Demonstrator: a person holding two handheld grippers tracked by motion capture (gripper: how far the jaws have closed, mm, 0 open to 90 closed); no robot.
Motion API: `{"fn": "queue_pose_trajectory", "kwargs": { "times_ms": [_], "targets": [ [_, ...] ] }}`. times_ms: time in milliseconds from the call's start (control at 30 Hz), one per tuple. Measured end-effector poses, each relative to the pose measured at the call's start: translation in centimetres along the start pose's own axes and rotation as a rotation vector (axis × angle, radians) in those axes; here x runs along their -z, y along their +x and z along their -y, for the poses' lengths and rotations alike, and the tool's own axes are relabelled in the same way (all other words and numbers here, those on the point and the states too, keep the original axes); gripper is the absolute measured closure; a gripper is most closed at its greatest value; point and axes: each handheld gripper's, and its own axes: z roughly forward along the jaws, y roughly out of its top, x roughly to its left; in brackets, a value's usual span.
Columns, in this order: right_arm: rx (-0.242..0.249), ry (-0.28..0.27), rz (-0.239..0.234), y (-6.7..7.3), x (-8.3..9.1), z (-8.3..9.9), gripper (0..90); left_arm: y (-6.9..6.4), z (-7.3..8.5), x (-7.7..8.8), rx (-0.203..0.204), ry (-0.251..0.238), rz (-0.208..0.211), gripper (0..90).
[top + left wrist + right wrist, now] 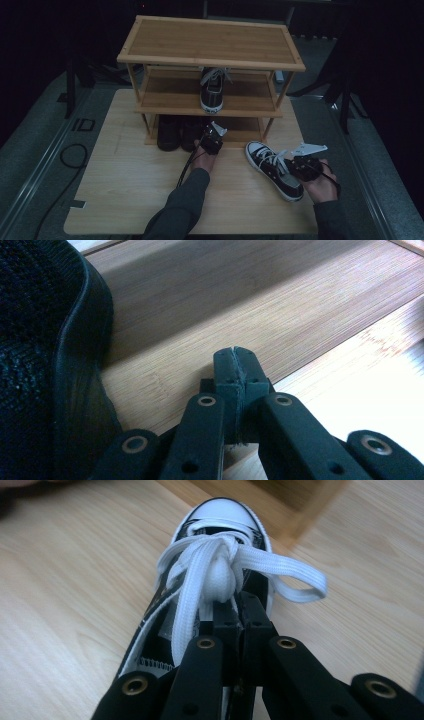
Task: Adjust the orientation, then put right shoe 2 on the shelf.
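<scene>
Right now the right gripper is at the black canvas sneaker with white laces and a white toe cap, which lies near the right edge of the pale wooden tabletop, toe pointing toward the three-tier bamboo shoe rack. In the right gripper view its jaws stand pressed narrow at the tongue, just under the white lace knot; whether they pinch tongue, lace or nothing I cannot tell. The left gripper hovers at the front edge of the rack's bottom shelf, jaws shut together on nothing, just beside a dark shoe.

My read: this sneaker is headed for the middle shelf, next to its twin, the matching black-and-white sneaker sitting there. To do that well, take a firm bite on the tongue or collar rather than on loose lace, lift the sole level so the toe does not droop, and come in under the top board without clipping the right-hand post.

Dim light swallows the bottom shelf: a pair of dark shoes sits there, make and fastening unreadable. The sneaker's heel hides behind the right hand.
</scene>
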Motion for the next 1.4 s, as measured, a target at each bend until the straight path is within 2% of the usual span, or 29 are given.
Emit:
{"fn": "queue_pose_trajectory", "kwargs": {
  "times_ms": [133, 233, 300, 533, 767, 833, 1400],
  "targets": [
    [0.054, -0.017, -0.072, 0.5, -0.9, -0.5, 88.6, 0.0, 0.0, 0.0, 0.001, 0.000, -0.001, 89.7],
    [0.106, -0.008, -0.093, 1.0, -1.6, -0.8, 88.6, 0.0, 0.0, 0.0, 0.003, -0.001, -0.001, 89.7],
    [0.097, -0.010, -0.107, 0.7, -1.7, -1.0, 88.6, 0.0, 0.0, 0.0, 0.004, -0.001, -0.002, 89.7],
    [0.111, 0.006, -0.140, -0.7, -2.3, -1.0, 88.5, -0.1, 0.0, 0.0, 0.002, -0.002, -0.003, 89.7],
    [0.125, 0.027, -0.140, -1.5, -2.5, -1.0, 88.4, 0.0, 0.0, 0.0, -0.003, 0.003, -0.005, 89.7],
    [0.117, 0.024, -0.153, -1.8, -2.6, -1.1, 88.4, 0.0, 0.0, 0.0, -0.003, 0.003, -0.004, 89.7],
    [0.140, 0.014, -0.209, -1.7, -1.4, -2.4, 88.4, -0.1, 0.0, 0.0, -0.003, 0.004, -0.005, 89.7]
  ]
}}
